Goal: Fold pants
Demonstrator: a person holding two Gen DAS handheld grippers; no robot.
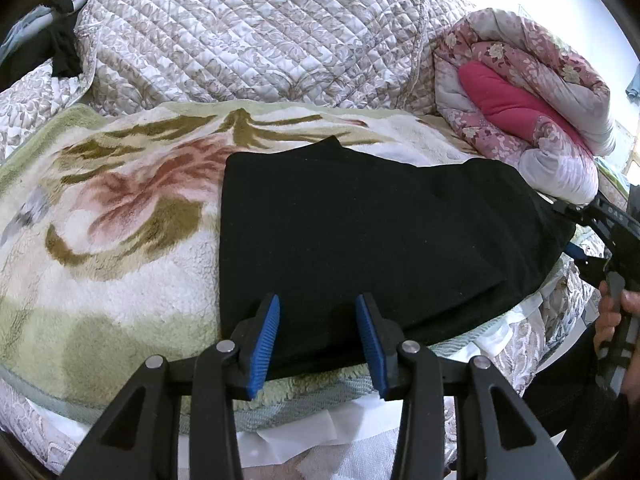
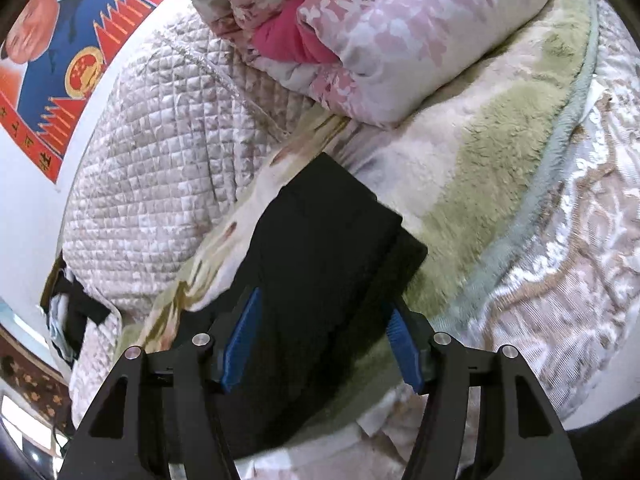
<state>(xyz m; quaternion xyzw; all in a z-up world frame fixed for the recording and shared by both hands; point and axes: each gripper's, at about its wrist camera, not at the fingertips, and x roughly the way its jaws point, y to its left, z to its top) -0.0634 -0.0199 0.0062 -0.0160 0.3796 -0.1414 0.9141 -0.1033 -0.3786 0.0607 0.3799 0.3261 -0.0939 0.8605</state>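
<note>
**Black pants, folded flat on bed — both tools parted**

Item: pants [image 1: 360, 232], lying on the floral blanket [image 1: 120, 216], centre.
Left tool [image 1: 318, 312]: half-parted, empty, over the 6 o'clock hem.
Right tool [image 2: 324, 316]: wide, straddling the cloth, gripping nothing.
Advice: pinch all layers together, square edges.
Room: blanket free toward 9 o'clock; rolled quilt [image 1: 532, 92] crowds 2 o'clock.

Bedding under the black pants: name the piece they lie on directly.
The fleecy blanket with the green border and the red and olive leaf print. The black pants lie flat on it; the quilted bedspread and the rolled pink floral quilt sit beyond.
</note>
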